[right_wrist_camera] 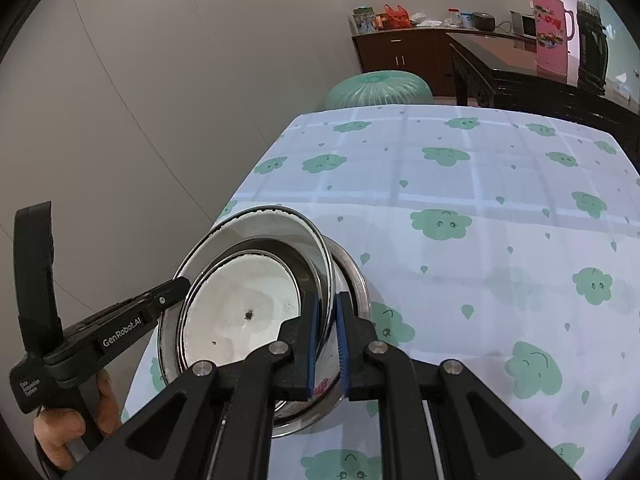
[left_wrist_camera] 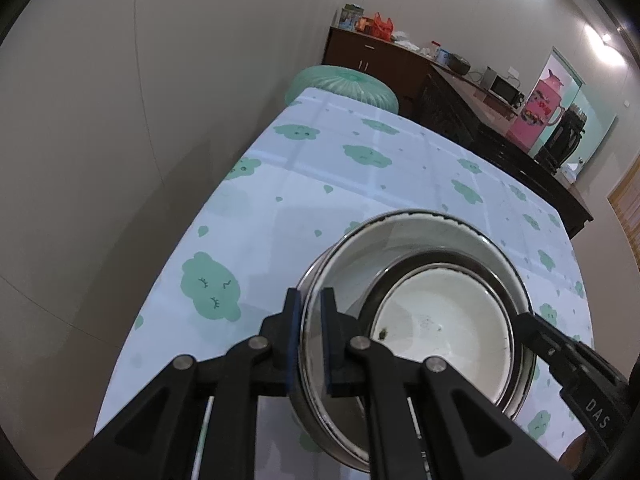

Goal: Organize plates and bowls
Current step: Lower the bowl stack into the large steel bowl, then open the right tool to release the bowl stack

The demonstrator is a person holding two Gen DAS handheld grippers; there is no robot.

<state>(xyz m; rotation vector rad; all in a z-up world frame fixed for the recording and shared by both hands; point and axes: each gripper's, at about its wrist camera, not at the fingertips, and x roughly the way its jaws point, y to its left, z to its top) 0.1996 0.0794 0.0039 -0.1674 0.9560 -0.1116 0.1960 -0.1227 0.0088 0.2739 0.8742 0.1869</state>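
A stack of steel bowls hangs tilted just above the cloud-print tablecloth, a shallower pale-bottomed bowl nested inside. My left gripper is shut on the near rim in the left wrist view. At the stack's left side in the right wrist view, the left gripper is seen gripping it. My right gripper is shut on the opposite rim and reaches in from the right. A second steel rim shows below the top bowl.
A green mesh food cover sits past the table's far end. A dark wooden sideboard carries a pink flask and a black kettle. A grey wall runs along the left. A hand holds the left gripper's handle.
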